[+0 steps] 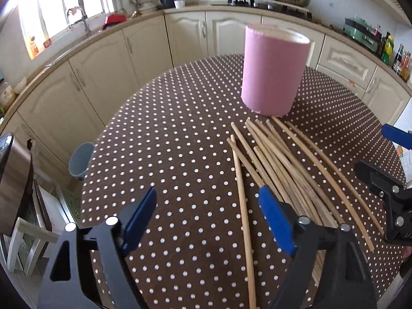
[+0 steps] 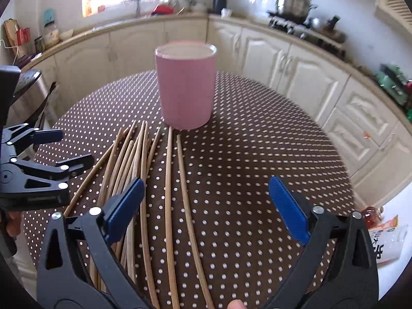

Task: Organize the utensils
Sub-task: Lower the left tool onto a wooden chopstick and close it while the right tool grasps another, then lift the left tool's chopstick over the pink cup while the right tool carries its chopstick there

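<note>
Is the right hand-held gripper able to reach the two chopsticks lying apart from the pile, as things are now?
Probably yes. The right hand-held gripper is open, and the two separate chopsticks lie between its fingers on the table, with nothing over them. The pink holder stands farther back.

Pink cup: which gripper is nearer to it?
Cannot tell; about equal. The left gripper sits short of the pink cup, offset left; the right gripper sits short of it, offset right. Both open over chopsticks.
</note>
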The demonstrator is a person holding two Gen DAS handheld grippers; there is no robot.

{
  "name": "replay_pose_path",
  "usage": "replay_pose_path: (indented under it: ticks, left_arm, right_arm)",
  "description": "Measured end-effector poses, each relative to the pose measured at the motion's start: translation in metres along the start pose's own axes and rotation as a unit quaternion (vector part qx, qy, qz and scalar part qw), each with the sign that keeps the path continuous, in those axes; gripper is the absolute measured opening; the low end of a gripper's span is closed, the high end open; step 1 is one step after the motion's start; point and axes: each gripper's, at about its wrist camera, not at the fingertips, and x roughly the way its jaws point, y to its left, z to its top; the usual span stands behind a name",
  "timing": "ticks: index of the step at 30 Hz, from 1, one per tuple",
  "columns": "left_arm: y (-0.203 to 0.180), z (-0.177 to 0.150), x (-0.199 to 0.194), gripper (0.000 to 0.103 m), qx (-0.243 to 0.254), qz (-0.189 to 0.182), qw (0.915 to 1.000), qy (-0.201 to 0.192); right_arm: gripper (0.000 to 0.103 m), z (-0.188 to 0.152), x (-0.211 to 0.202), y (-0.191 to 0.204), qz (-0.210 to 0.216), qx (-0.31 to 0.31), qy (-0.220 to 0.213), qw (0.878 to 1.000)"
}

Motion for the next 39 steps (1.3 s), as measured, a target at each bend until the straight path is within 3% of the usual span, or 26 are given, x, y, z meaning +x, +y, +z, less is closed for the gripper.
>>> replay_pose_path:
  ticks: [4,6,11,12,15,18,21,23,24,32,39]
  left_arm:
    - [-0.011,0.006,0.014,0.064,0.031,0.024,0.9990,0.021]
    - [-0.011,0.010,0.019,0.061,0.035,0.007,0.9988,0.035]
    - [-0.014,0.022,0.029,0.053,0.048,0.002,0.9971,0.060]
    - [-0.013,0.025,0.030,0.051,0.045,-0.005,0.9969,0.064]
    - [-0.006,0.035,0.034,0.043,0.025,-0.038,0.9959,0.078]
    - [-0.004,0.045,0.038,0.036,0.026,-0.035,0.9956,0.083]
    - [-0.007,0.054,0.043,0.022,0.027,-0.034,0.9955,0.084]
    - [-0.011,0.059,0.044,0.008,0.026,-0.035,0.9955,0.084]
    - [-0.010,0.060,0.043,0.007,0.024,-0.037,0.9956,0.083]
    - [0.009,0.046,0.030,0.006,-0.014,-0.046,0.9976,0.049]
    - [0.022,0.059,-0.042,0.005,-0.048,-0.067,0.9956,-0.046]
  right_arm:
    - [0.073,0.009,0.024,-0.002,0.028,-0.010,0.046,0.999]
    - [0.069,0.013,0.037,-0.003,0.035,-0.021,0.073,0.996]
    - [0.046,0.025,0.058,-0.007,0.061,-0.029,0.129,0.989]
    - [0.037,0.027,0.061,-0.006,0.068,-0.033,0.139,0.987]
    - [0.033,0.034,0.071,-0.002,0.081,-0.047,0.170,0.981]
    - [0.032,0.038,0.073,0.008,0.073,-0.069,0.189,0.977]
    - [0.024,0.043,0.075,0.014,0.078,-0.077,0.202,0.973]
    - [0.014,0.046,0.078,0.017,0.078,-0.083,0.201,0.973]
    - [0.007,0.047,0.079,0.018,0.079,-0.082,0.201,0.973]
    - [0.006,0.047,0.067,0.008,0.105,-0.033,0.164,0.980]
    - [0.006,0.065,0.008,-0.011,0.139,-0.004,0.071,0.988]
